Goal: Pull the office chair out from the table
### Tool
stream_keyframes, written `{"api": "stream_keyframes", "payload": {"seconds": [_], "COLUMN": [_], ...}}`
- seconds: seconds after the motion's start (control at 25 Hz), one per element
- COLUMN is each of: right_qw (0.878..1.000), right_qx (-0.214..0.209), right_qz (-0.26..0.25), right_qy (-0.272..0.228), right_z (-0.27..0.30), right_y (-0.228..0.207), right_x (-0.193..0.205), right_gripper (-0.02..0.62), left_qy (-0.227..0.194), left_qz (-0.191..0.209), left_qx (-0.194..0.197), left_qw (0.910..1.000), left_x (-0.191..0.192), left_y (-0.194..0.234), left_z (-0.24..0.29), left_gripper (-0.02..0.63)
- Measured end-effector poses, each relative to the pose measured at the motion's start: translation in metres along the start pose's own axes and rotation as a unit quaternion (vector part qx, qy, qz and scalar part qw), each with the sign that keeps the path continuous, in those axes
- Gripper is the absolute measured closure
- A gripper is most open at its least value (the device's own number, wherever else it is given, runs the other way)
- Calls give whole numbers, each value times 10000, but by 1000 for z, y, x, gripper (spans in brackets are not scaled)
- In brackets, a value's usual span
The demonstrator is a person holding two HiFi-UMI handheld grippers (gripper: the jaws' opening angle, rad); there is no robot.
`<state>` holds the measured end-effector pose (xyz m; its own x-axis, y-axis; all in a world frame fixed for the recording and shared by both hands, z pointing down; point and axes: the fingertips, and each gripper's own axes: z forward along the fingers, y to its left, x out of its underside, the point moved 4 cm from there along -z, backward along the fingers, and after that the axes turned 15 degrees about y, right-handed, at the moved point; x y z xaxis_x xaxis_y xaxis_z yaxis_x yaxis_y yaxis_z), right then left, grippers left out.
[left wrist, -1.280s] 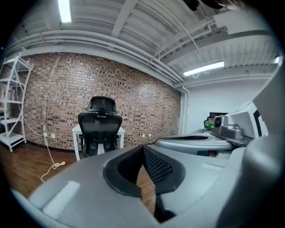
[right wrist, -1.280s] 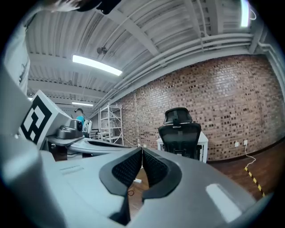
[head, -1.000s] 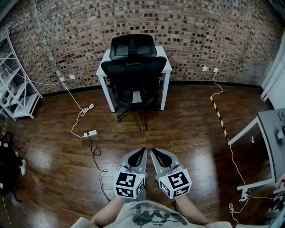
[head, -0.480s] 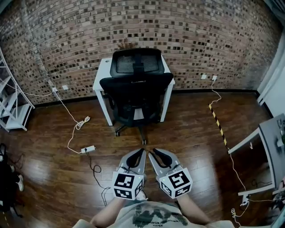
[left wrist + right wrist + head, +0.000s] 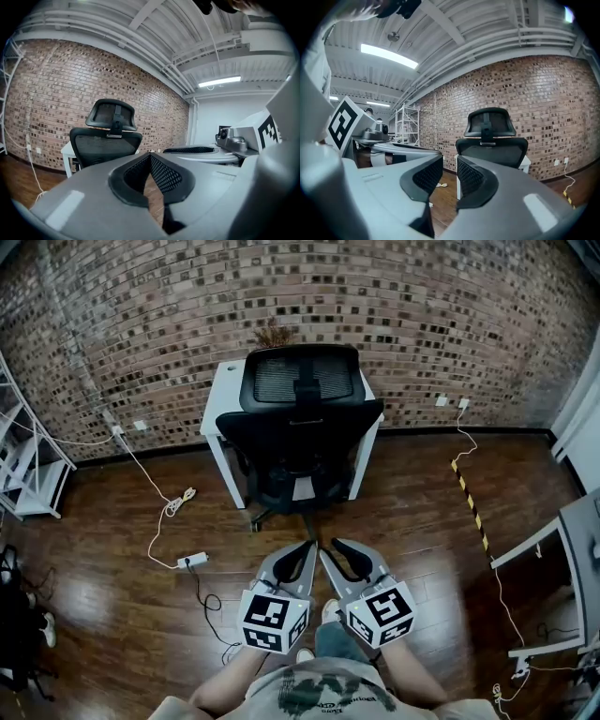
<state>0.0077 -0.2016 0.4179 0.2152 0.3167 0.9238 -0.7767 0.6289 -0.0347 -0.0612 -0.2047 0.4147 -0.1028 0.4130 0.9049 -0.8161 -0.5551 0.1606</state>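
A black office chair (image 5: 300, 432) with a mesh back and headrest stands tucked under a small white table (image 5: 221, 390) against the brick wall. Both grippers are held side by side, pointing at the chair from a short way off and touching nothing. My left gripper (image 5: 308, 546) is shut and empty; in the left gripper view its pads meet at the left gripper's tip (image 5: 150, 155) with the chair (image 5: 107, 143) beyond. My right gripper (image 5: 330, 547) has just been opening and its jaws stand a little apart with nothing between them. The right gripper view shows that narrow gap in the right gripper (image 5: 449, 161) and the chair (image 5: 492, 140) ahead.
A white power strip (image 5: 191, 561) and its cable lie on the wooden floor at left. A metal shelf (image 5: 28, 474) stands at the far left and a grey table (image 5: 583, 549) at the right edge. Yellow-black tape (image 5: 469, 495) runs along the floor at right.
The person has stepped toward the chair, which now looks larger and nearer. Both grippers moved forward with them. The right gripper's jaws have parted slightly; the left stays shut.
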Motion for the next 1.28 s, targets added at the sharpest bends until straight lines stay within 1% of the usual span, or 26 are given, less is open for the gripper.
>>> {"api": "stream_keyframes", "payload": {"seconds": [0.24, 0.48, 0.76, 0.8, 0.84, 0.88, 0.96, 1.04, 1.16, 1.28], "right_qw": [9998, 9991, 9979, 9977, 9975, 9973, 9969, 9965, 9960, 9959], "right_qx": [-102, -226, -377, -415, -452, -488, -553, -578, -565, -504], "right_qz": [-39, -116, -195, -185, -192, -216, -277, -343, -400, -439], "right_qy": [-144, -346, -492, -502, -506, -502, -488, -505, -566, -614], "right_z": [45, 92, 134, 138, 142, 145, 152, 155, 161, 169], "right_y": [-34, -83, -139, -148, -158, -167, -188, -207, -234, -262], "right_x": [-22, -63, -103, -108, -112, -116, -123, -131, -143, -156], "right_gripper": [496, 495, 495, 492, 465, 462, 428, 425, 418, 382], "left_qy": [-84, -210, -345, -360, -371, -375, -362, -389, -540, -598], "left_qz": [87, 140, 260, 287, 325, 366, 434, 466, 534, 598], "left_qx": [-122, -403, -692, -714, -724, -729, -736, -791, -1032, -1317], "left_qw": [9999, 9989, 9967, 9964, 9962, 9960, 9957, 9950, 9918, 9877], "left_x": [-27, -72, -122, -129, -135, -141, -151, -161, -177, -192], "left_y": [37, 81, 129, 136, 143, 151, 167, 184, 209, 238], "left_z": [39, 81, 125, 130, 134, 138, 146, 152, 153, 151], "left_gripper": [591, 591, 589, 588, 588, 577, 521, 489, 451, 434]}}
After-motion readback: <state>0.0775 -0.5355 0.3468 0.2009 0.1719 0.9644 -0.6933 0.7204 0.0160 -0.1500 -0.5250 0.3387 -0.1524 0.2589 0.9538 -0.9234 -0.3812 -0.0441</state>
